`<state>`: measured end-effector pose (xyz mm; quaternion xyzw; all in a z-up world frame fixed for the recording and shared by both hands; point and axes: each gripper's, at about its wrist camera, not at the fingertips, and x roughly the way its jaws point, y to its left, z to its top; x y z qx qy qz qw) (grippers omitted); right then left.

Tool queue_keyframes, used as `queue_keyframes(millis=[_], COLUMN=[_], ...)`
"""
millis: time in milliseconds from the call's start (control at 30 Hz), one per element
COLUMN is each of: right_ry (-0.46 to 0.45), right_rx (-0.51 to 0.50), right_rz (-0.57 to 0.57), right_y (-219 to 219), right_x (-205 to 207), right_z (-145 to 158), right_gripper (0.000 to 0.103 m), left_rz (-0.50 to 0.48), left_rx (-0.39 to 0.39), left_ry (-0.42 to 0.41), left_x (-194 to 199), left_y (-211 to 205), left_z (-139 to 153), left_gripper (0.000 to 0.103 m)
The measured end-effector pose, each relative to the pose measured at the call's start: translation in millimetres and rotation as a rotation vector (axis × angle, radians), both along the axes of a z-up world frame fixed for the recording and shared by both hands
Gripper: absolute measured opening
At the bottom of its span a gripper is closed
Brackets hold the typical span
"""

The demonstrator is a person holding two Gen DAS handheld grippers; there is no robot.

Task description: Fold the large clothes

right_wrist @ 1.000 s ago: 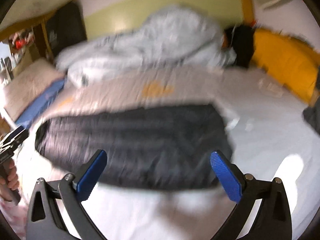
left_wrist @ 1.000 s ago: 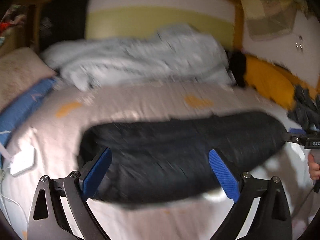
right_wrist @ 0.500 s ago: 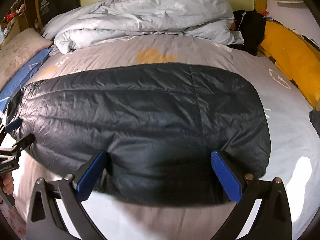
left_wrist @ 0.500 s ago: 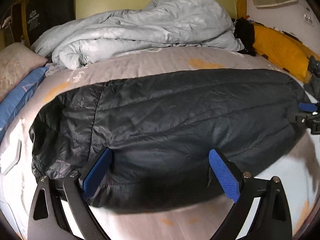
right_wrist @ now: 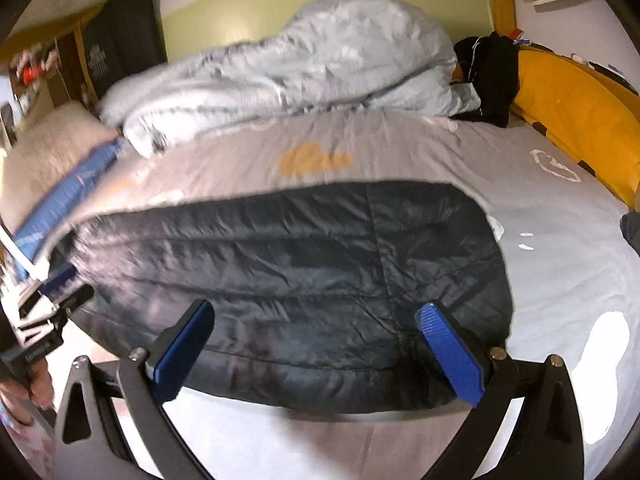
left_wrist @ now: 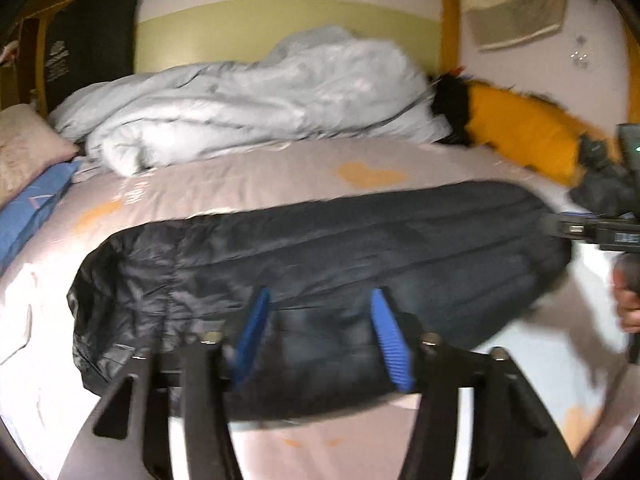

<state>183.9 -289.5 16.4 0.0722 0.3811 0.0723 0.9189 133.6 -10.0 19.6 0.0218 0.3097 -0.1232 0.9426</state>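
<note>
While the dark quilted jacket [left_wrist: 320, 264] lies flat across the near part of the bed [left_wrist: 248, 176], both grippers are at its near edge. In the left wrist view the left gripper [left_wrist: 320, 332] has its blue pads [left_wrist: 252, 332] partly together and its jaws are closing, with the near hem of the jacket between them; I cannot tell from this blurred picture whether the pads already press the fabric. In the right wrist view the right gripper [right_wrist: 316, 352] has its jaws wide apart, and the jacket [right_wrist: 288, 264] fills the space between the two pads [right_wrist: 448, 352], which do not pinch it. The jacket is folded into a long, rounded band that runs from left to right on the grey sheet. Behind it a pale blue duvet [left_wrist: 248, 108] is heaped near the headboard. A yellow cushion [left_wrist: 524, 132] lies along the wall at the right side, with a black garment [right_wrist: 488, 76] beside it. At the left side there is a blue pillow [left_wrist: 36, 204]. Each wrist view also shows the other gripper at its side edge, with a person's hand [left_wrist: 628, 300] on the handle.
</note>
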Motion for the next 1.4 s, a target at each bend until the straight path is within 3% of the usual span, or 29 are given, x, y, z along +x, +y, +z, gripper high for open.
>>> queue_keyframes(millis=[67,167,267,367,467,600,833,1000,1100,1167,1267,1400], right_ry=[-0.027,-0.039,-0.019,-0.001,0.003,0.014,0.125,0.213,0.365,0.423,0.474,0.442], right_rx=[0.014,0.026,0.037,0.039,0.037,0.068,0.215,0.186,0.156,0.15,0.159,0.176], right_rz=[-0.005,-0.007,-0.013,-0.004,0.018,0.055,0.171,0.261,0.293,0.295,0.275,0.189], right_y=[-2.3,-5.2,-7.0,-8.6,-9.7,-8.8,19.1,69.4,100.2,110.8,120.8,122.4], right_x=[-4.3,-4.8,-3.6,-2.5,-3.8,-4.7,11.0,35.7,65.5,79.3,102.5,129.6], right_z=[8.7,13.1,10.6,8.9,8.5,8.5,-3.0,-13.6,-39.3,-57.2,-78.2,-79.1], right_gripper=[0.099,0.092,0.079,0.054,0.03,0.013,0.009,0.009,0.009,0.009,0.0,0.0], left_rz=[-0.04,-0.108,-0.13,-0.116,-0.057,-0.013,0.001,-0.002,-0.005,-0.004,-0.002,-0.005], left_rx=[-0.022,-0.076,-0.094,-0.083,-0.153,-0.251,-0.286,-0.346,-0.347,-0.339,-0.333,-0.352], left_ry=[0.018,0.084,0.139,0.197,0.321,0.408,0.372,0.352,0.343,0.336,0.326,0.339], left_x=[-6.6,-6.7,0.2,18.0,41.2,61.7,58.3,52.7,50.1,48.2,46.6,45.3], left_y=[-14.1,-35.9,-57.8,-73.9,-72.6,-62.5,-62.0,-54.9,-54.1,-55.1,-55.4,-50.8], left_z=[8.6,11.5,4.1,-11.1,-38.6,-71.2,-87.9,-95.3,-95.4,-95.9,-101.5,-103.0], left_gripper=[0.03,0.019,0.014,0.01,0.003,0.002,0.003,0.003,0.003,0.003,0.003,0.003])
